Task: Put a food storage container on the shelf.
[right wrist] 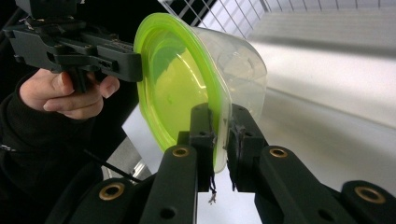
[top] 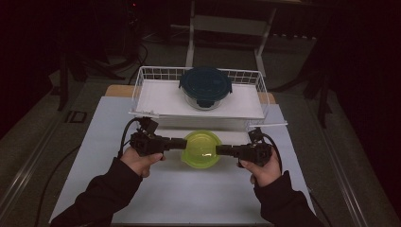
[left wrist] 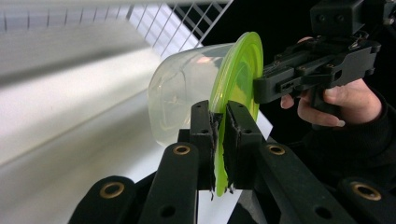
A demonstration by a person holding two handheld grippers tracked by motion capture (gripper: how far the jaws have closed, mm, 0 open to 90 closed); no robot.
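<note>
Tub held by its lid rim between both tongs, basket straight beyond it.

High view: the green-lidded tub (top: pixel 202 149) sits mid-bench, just short of the wire basket (top: pixel 142 82) at the far edge; left tongs (top: pixel 182 144) clamp its left rim, right tongs (top: pixel 220 150) its right rim, both hands equally near. A dark-lidded glass container (top: pixel 205 87) already occupies the basket's middle. Left gripper view: left tongs (left wrist: pixel 220 133) closed on the green rim, the tub (left wrist: pixel 187 98) body pointing toward the basket mesh (left wrist: pixel 173 23). Right gripper view: right tongs (right wrist: pixel 223 133) closed on the opposite rim of the tub (right wrist: pixel 201 84). Judgement: the carry runs away from the person, toward the far edge, with free basket floor on either side of the glass container.
</note>
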